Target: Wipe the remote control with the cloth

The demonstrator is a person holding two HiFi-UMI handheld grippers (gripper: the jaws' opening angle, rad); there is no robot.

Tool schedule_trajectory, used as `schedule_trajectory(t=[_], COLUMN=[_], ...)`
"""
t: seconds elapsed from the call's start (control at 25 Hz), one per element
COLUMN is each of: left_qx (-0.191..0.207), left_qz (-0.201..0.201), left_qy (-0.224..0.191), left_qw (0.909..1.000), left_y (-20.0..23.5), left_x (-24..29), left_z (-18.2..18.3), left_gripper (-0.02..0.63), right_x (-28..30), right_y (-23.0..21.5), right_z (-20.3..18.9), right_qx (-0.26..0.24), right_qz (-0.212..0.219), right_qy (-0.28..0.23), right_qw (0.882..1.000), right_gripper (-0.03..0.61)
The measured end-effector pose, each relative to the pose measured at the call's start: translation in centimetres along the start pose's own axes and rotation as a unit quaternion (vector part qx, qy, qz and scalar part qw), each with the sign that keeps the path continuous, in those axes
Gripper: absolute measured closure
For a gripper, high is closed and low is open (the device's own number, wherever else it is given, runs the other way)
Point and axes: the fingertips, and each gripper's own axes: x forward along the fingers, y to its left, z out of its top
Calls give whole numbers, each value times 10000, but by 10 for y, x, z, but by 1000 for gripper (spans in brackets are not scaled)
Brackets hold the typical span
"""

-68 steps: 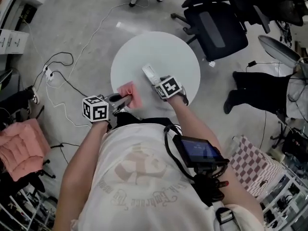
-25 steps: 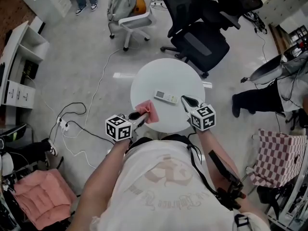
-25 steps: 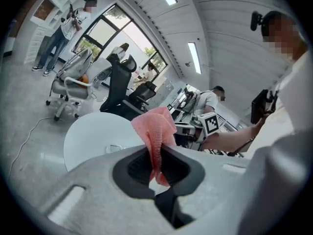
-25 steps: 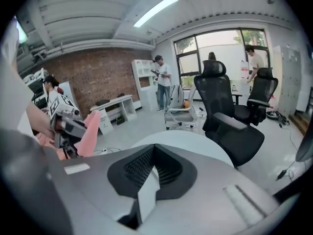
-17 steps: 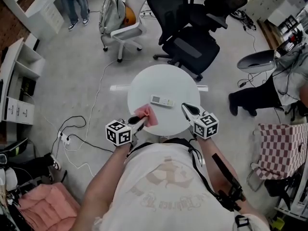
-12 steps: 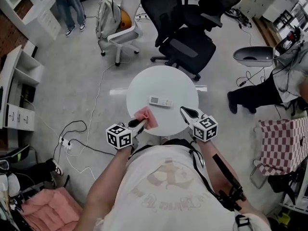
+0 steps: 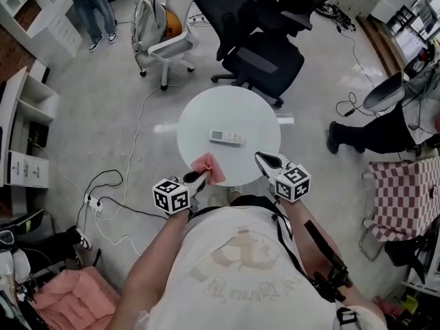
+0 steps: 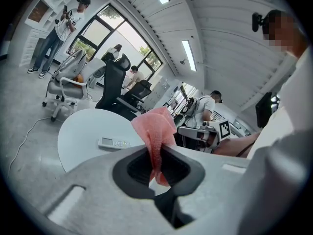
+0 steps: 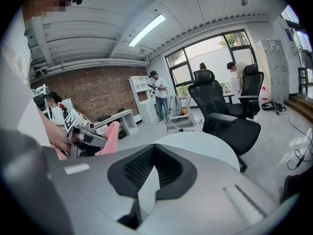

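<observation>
Now the remote control (image 7: pixel 226 137) lies ahead of the cloth (image 7: pixel 209 168), crosswise.
From the left gripper (image 7: pixel 197 178) it is in front and a little to the right, flat on the table (image 7: pixel 254 115), apart; its long axis runs across the gripper's line; the right gripper (image 7: pixel 264 159) looks about equally near; left jaws are pinched on the pink cloth; right jaws are together, holding nothing.

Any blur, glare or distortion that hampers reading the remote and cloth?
Head view: sharp, evenly lit; the remote control is small but distinct on the table. Left gripper view: strong fisheye, dark corners, bright windows, yet the cloth is crisp. Right gripper view: same fisheye; ceiling lights glare.
</observation>
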Motion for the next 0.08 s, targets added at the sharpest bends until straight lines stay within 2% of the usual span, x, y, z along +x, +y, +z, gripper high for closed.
schedule_trajectory(t=[0.08], left_qx=[31], left_qz=[-11], left_qy=[-3], left_qw=[10000], left_y=[-1], left_x=[3], left_z=[1], left_gripper=[595], right_x=[-2], right_y=[-1], right_z=[-1], right_qx=[-6], right_qz=[-2], right_qy=[-10], right_qw=[10000], right_gripper=[571])
